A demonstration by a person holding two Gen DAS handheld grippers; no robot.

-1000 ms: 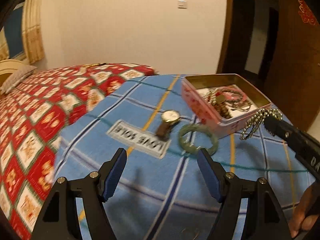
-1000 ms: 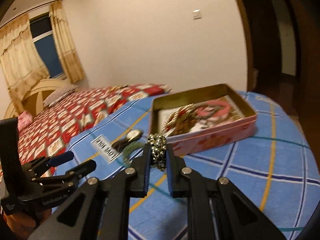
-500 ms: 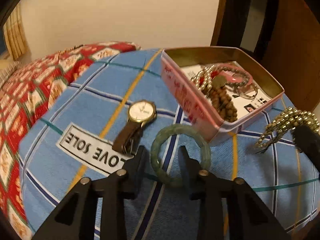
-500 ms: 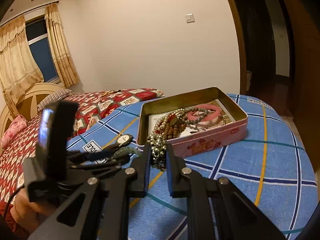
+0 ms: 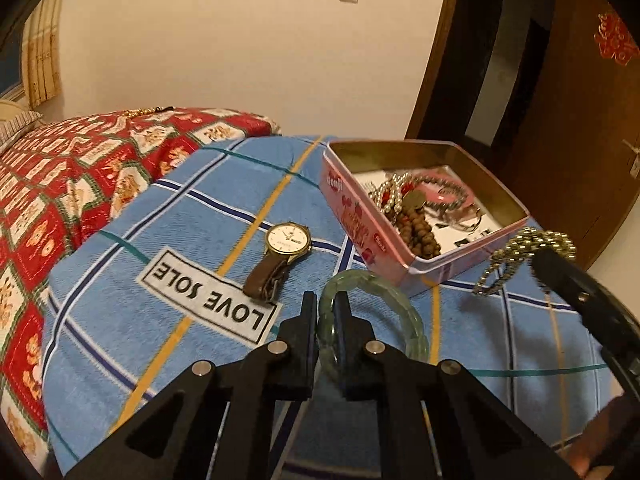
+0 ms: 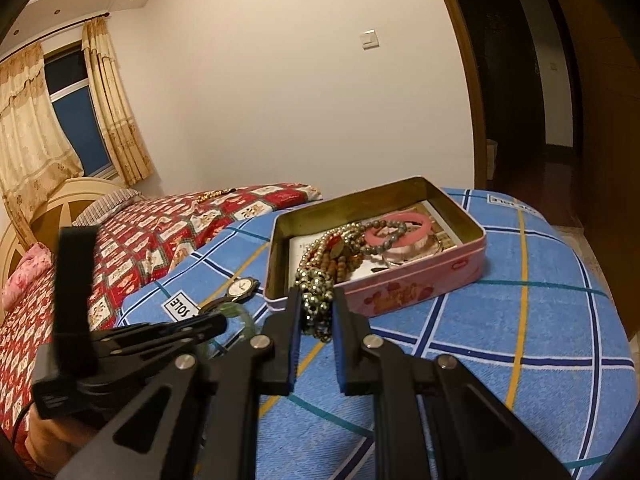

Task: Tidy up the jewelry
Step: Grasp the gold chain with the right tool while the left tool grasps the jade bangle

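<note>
Two grippers are at work over the blue checked blanket (image 5: 168, 216); the left gripper (image 5: 326, 312) is clenched on the near rim of the green bangle (image 5: 376, 312), just beside the pink tin (image 5: 360, 224); the right gripper (image 6: 316, 308) grips a beaded chain (image 6: 316, 292) at the tin's near edge; the watch (image 5: 286, 240) lies left of the tin, apart from it; open blanket stretches right of the tin toward the bed's edge; bracelets (image 6: 396, 232) fill the tin's middle.
</note>
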